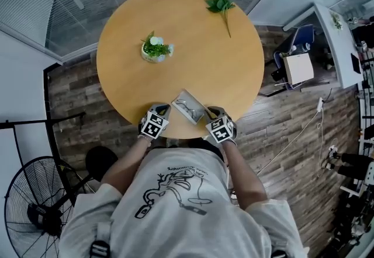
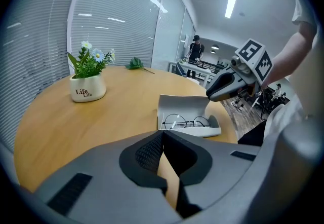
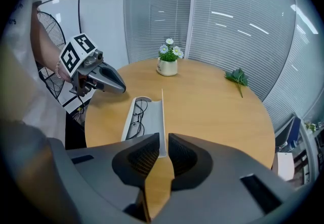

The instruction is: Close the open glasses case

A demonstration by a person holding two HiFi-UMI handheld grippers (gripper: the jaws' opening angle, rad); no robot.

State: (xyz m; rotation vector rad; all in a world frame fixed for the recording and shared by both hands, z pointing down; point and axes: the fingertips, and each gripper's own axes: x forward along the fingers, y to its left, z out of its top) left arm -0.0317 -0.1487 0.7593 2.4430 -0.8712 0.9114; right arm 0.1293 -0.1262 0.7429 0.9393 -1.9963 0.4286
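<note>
The open grey glasses case (image 1: 188, 106) lies near the front edge of the round wooden table (image 1: 193, 58), with wire-framed glasses (image 2: 188, 120) inside and its lid (image 3: 162, 116) standing up. My left gripper (image 1: 156, 115) hovers just left of the case, and its fingertips meet with nothing between them (image 2: 162, 134). At the case's right end is my right gripper (image 1: 215, 118). Its jaws (image 3: 163, 139) stand slightly apart, and the near end of the lid's edge shows in the gap without either pad pressing on it.
A small white pot of flowers (image 1: 155, 49) stands at the table's middle left. A loose green sprig (image 1: 220, 6) lies at the far right. Glass walls with blinds ring the far side. A fan (image 1: 35, 204) stands on the floor at the left.
</note>
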